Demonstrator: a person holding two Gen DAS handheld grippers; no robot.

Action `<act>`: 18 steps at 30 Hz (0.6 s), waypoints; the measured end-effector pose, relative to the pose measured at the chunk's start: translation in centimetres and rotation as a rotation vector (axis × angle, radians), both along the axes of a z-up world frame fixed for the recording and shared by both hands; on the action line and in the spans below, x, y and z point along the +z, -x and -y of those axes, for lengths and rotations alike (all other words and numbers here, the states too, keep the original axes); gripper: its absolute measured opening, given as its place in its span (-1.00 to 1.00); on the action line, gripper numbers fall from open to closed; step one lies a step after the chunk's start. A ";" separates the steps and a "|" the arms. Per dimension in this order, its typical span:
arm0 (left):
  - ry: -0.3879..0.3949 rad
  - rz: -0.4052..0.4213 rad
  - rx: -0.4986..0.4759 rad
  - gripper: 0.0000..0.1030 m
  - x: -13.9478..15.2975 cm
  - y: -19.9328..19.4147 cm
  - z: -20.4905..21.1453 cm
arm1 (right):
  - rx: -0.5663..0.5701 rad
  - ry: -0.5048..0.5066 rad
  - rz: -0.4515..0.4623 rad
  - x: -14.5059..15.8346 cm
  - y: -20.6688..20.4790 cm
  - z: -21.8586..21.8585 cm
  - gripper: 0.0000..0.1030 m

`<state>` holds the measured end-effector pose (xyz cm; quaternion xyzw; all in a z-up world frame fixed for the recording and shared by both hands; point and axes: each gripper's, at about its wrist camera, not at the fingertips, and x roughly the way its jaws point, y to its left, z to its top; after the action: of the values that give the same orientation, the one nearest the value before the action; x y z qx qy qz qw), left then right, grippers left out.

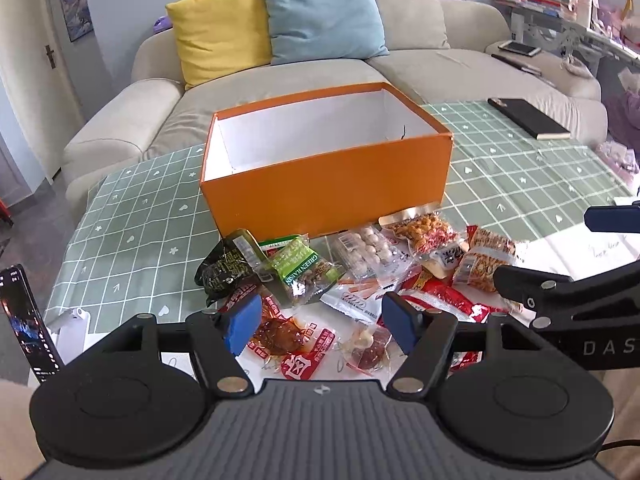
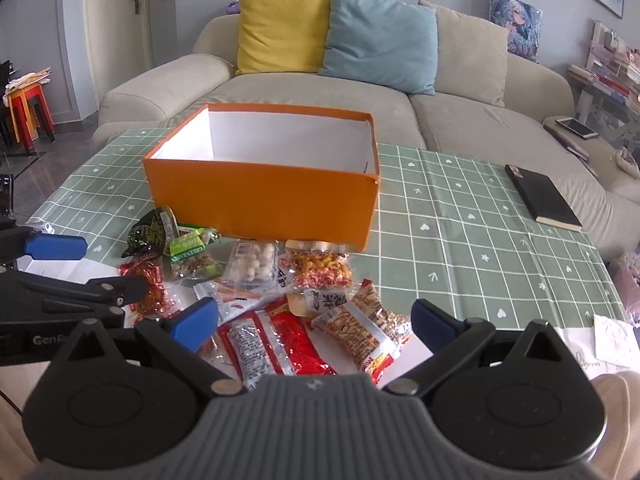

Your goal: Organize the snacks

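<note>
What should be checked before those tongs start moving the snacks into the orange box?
1. Orange box open on top: ok.
2. Room inside the box: ok as far as seen, white walls bare; its floor is hidden.
3. Left tongs open and holding nothing: ok.
4. Right tongs open and holding nothing: ok.
5. Snack packets within view, heaped on the table in front of the box: ok.
6. One packet lying free to grab: not ok, they overlap; the peanut packet at the pile's edge looks the easiest.
</note>
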<state>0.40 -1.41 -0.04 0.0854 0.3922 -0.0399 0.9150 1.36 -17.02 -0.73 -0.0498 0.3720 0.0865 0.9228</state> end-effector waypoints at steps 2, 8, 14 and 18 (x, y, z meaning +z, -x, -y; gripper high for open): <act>-0.009 -0.003 0.002 0.57 -0.2 0.0 0.0 | 0.000 -0.013 -0.014 -0.2 -0.1 0.1 0.93; -0.016 -0.012 0.008 0.57 -0.5 0.3 -0.1 | -0.001 -0.014 -0.012 -0.1 0.1 0.2 0.93; -0.026 -0.011 0.015 0.57 -0.6 0.1 -0.1 | 0.002 -0.017 -0.011 -0.2 -0.1 0.2 0.93; -0.034 -0.017 0.009 0.57 -0.8 0.1 0.2 | 0.004 -0.016 -0.005 -0.2 -0.1 0.1 0.93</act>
<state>0.33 -1.57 -0.89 0.0987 0.4010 -0.0297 0.9103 1.44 -17.14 -0.90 -0.0432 0.3734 0.0915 0.9221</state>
